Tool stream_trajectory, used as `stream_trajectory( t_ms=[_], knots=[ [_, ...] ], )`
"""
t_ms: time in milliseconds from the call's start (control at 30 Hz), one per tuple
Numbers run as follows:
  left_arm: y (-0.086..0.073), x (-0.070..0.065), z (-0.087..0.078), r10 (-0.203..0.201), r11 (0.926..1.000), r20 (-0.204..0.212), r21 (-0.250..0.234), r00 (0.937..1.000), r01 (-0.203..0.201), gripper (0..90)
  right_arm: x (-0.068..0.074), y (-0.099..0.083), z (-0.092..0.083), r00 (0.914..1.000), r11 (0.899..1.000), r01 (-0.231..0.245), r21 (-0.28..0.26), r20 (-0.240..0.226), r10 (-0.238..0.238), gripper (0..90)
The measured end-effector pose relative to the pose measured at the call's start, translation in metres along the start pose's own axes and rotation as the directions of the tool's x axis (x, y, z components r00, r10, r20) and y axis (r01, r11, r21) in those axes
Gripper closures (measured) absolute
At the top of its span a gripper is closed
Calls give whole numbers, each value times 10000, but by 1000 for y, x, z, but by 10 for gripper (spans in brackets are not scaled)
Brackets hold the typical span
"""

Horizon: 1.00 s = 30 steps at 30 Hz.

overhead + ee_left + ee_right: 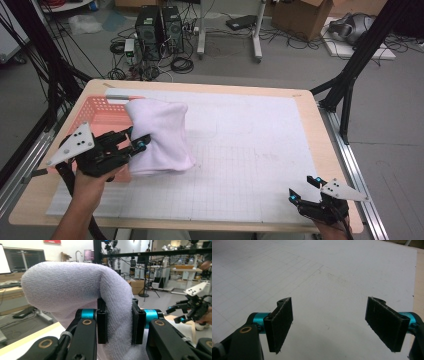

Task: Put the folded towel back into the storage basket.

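The left gripper (119, 326) is clamped on a fold of the lilac towel (159, 137), which hangs beside the pink basket (102, 114). Soft, light and limp, the towel is best pinched at a bunched edge. The right gripper (337, 326) is spread wide, empty.

A grey floor (300, 70) surrounds the wooden table (320, 150). Two black computer towers (160, 30) stand amid loose cables (182, 64). Cardboard boxes (300, 17) sit beyond. Distant desks (185, 268), possibly workstations, appear blurred.
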State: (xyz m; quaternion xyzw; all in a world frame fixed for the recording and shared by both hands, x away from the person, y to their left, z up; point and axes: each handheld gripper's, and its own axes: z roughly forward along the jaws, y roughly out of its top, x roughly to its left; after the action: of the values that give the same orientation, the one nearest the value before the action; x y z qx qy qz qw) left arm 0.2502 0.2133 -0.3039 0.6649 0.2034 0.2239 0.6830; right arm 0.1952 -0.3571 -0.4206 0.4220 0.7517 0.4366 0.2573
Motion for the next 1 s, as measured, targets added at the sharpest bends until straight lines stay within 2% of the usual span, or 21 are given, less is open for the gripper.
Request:
stream_trajectory(
  t_ms=[300, 533, 1000],
  knots=[
    [3, 19, -15, -158, 9999, -530, -57, 9985, 155, 726, 0, 1, 1, 10000, 10000, 7, -7, 1, -7, 213],
    [6, 30, -23, -244, 9997, -793, -60, 9966, 240, 726, -1, 1, 1, 10000, 10000, -30, -51, 12, 30, 213],
    [15, 54, -49, -342, 9994, -1405, -119, 9895, 328, 727, -1, 1, 2, 10000, 10000, -17, -6, 18, 17, 213]
  ],
)
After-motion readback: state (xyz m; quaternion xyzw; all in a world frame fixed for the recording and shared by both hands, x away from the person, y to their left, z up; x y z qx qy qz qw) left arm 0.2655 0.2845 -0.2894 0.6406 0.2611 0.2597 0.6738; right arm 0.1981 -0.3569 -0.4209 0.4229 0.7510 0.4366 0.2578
